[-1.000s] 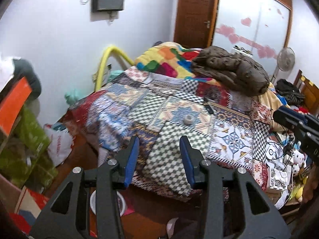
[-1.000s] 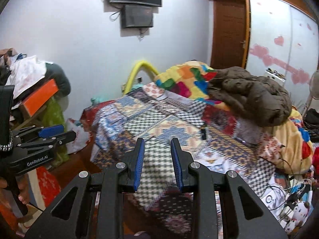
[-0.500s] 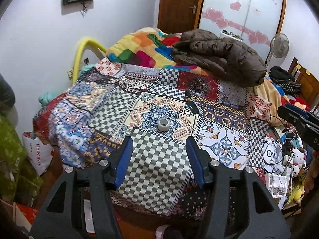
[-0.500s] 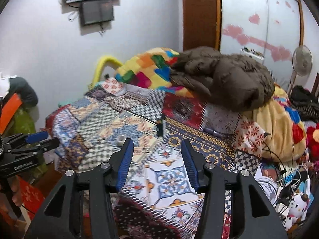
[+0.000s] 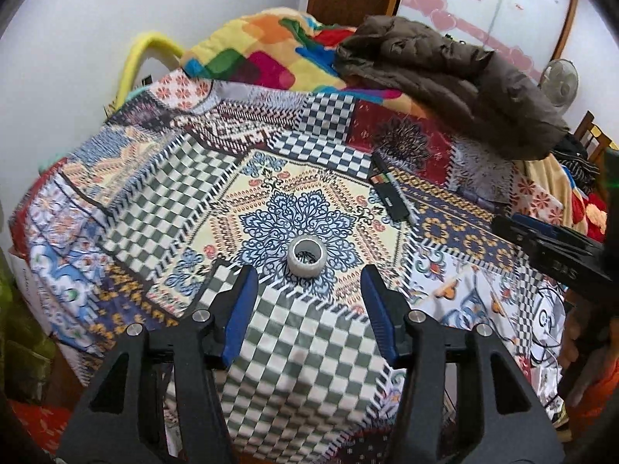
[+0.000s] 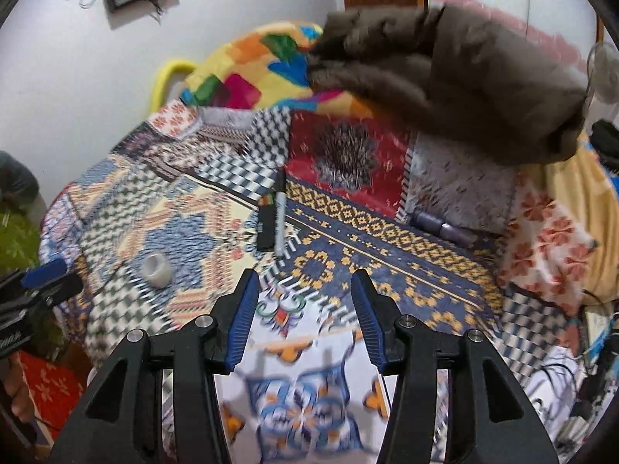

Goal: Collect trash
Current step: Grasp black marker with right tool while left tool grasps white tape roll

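Observation:
A small white tape roll (image 5: 307,257) lies on the patchwork bedspread (image 5: 154,208), just beyond and between the fingertips of my left gripper (image 5: 309,297), which is open and holds nothing. The same roll (image 6: 156,270) shows at the left of the right wrist view. A black flat case (image 5: 390,197) with a grey marker (image 6: 279,216) beside it lies further back on the bed. My right gripper (image 6: 303,301) hangs open and empty over the blue and yellow patch, short of the marker. A purple tube-like item (image 6: 443,228) lies near the brown jacket.
A brown padded jacket (image 5: 452,73) and a bright colour-block blanket (image 5: 263,50) are heaped at the head of the bed. A yellow hoop (image 5: 139,58) leans on the white wall. A fan (image 5: 559,83), cables and soft toys crowd the right side. The other gripper (image 5: 557,251) shows at the right edge.
Both grippers have dropped and come forward over the bed. Both sets of jaws have widened. The tape roll now sits much closer to my left fingertips, the marker closer to my right.

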`<action>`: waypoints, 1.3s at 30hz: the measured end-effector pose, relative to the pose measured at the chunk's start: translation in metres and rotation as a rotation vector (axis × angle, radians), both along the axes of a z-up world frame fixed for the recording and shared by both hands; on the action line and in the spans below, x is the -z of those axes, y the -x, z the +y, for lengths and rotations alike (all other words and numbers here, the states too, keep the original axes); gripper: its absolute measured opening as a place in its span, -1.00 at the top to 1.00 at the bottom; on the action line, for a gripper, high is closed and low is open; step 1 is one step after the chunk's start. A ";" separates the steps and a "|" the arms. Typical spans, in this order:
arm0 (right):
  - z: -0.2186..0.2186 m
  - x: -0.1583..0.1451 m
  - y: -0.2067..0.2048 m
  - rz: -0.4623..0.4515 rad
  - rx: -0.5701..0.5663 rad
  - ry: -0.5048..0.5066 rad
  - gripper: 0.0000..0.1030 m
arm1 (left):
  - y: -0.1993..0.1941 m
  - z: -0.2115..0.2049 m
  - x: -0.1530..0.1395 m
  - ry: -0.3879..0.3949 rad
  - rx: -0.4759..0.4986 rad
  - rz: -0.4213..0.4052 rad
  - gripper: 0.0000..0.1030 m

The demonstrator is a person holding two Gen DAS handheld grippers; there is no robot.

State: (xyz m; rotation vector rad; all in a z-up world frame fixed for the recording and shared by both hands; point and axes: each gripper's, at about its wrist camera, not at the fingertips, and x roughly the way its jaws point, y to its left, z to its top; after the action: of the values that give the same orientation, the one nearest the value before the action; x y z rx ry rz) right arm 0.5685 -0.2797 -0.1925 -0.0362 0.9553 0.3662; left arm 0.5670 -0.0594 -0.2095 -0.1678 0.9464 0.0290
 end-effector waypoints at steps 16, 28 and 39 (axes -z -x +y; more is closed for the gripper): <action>0.036 0.062 -0.084 0.082 -0.011 -0.045 0.20 | -0.057 0.007 0.070 -0.006 -0.022 0.052 -0.05; 0.056 0.069 -0.095 0.030 -0.088 0.059 0.74 | -0.067 -0.008 0.077 -0.015 0.042 0.035 0.02; 0.055 0.067 -0.070 0.016 -0.077 0.091 0.80 | -0.063 -0.009 0.082 0.066 0.048 0.069 0.52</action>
State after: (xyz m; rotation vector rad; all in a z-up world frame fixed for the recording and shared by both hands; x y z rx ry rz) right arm 0.6390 -0.2244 -0.2594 -0.1530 0.9881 0.3947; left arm 0.6304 -0.0682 -0.2915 -0.2061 1.0210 -0.0412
